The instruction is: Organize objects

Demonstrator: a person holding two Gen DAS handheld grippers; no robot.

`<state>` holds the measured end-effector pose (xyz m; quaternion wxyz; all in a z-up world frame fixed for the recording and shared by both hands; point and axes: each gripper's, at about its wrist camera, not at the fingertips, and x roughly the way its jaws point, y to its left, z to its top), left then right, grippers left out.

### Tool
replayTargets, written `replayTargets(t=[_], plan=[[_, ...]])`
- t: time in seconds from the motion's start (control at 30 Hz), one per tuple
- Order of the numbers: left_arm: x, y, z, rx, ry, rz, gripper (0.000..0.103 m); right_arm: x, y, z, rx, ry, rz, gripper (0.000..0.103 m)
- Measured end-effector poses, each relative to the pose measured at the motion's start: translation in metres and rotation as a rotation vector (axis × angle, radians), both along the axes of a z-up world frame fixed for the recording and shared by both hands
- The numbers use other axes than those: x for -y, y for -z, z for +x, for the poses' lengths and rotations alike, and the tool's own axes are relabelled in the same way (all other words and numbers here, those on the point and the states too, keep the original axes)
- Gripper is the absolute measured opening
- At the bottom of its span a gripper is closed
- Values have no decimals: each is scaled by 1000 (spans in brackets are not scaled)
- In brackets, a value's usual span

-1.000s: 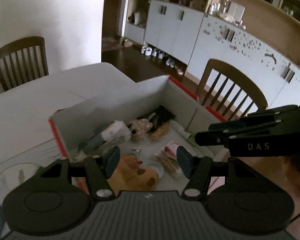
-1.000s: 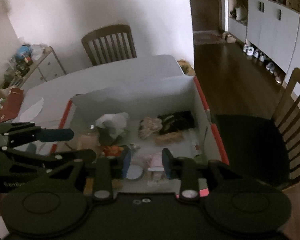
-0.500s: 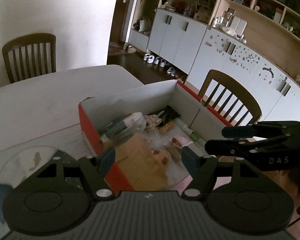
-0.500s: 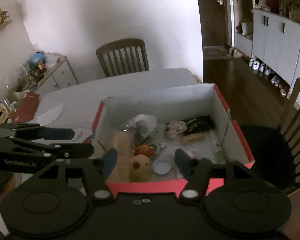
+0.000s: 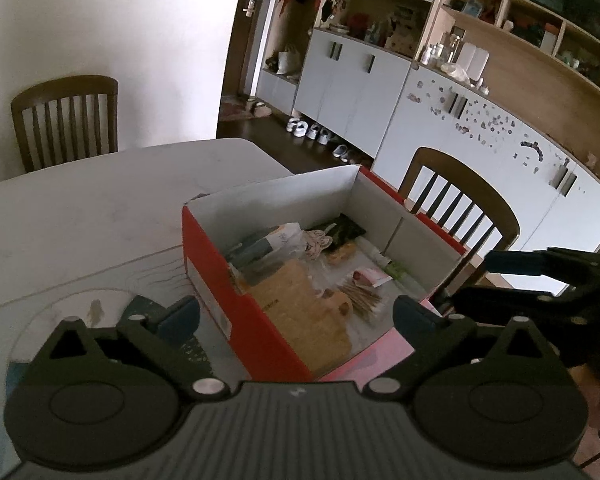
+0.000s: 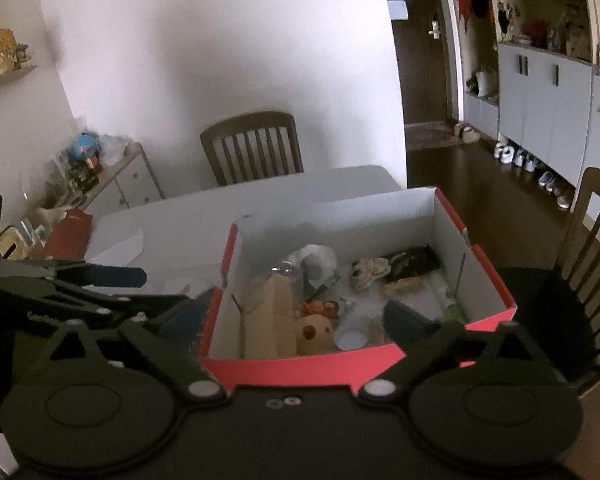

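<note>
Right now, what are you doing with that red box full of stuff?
A person is tidying small things into the red box on the white table, using a two-finger tool in each hand. The left tool and the right tool have both just been opening and now stand wide open with nothing held. Inside the box lie a tan plush toy, a brown paper bag, a white cup and other bits.

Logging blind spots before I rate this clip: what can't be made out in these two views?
- Left wrist view: the red box's near end is hidden by the left hand-held gripper.
- Right wrist view: the small items around the plush toy are too dim to identify.
- Both views: the person's hands are out of frame.
</note>
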<state>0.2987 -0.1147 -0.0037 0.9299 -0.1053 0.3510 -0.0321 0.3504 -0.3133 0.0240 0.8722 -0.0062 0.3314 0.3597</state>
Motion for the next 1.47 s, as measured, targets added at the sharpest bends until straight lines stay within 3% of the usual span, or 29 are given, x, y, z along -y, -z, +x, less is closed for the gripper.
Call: replayTargets(t=[0.17, 0.33, 0.43, 0.7, 0.87, 1.47], plan=[[-2, -1, -7, 5, 20, 5, 103, 1, -2, -11, 29, 17, 10, 103], [6, -6, -15, 33, 33, 86, 103, 1, -1, -17, 34, 31, 5, 103], [7, -9, -20, 45, 71, 67, 103, 1, -1, -21, 36, 28, 5, 103], [14, -11, -24, 46, 43, 126, 103, 4, 0, -25, 29, 34, 11, 103], [14, -10, -26, 47, 73, 74, 103, 7, 1, -27, 21, 42, 9, 103], [20, -4, -26, 28, 100, 74, 103, 11, 5, -24, -4, 61, 7, 103]])
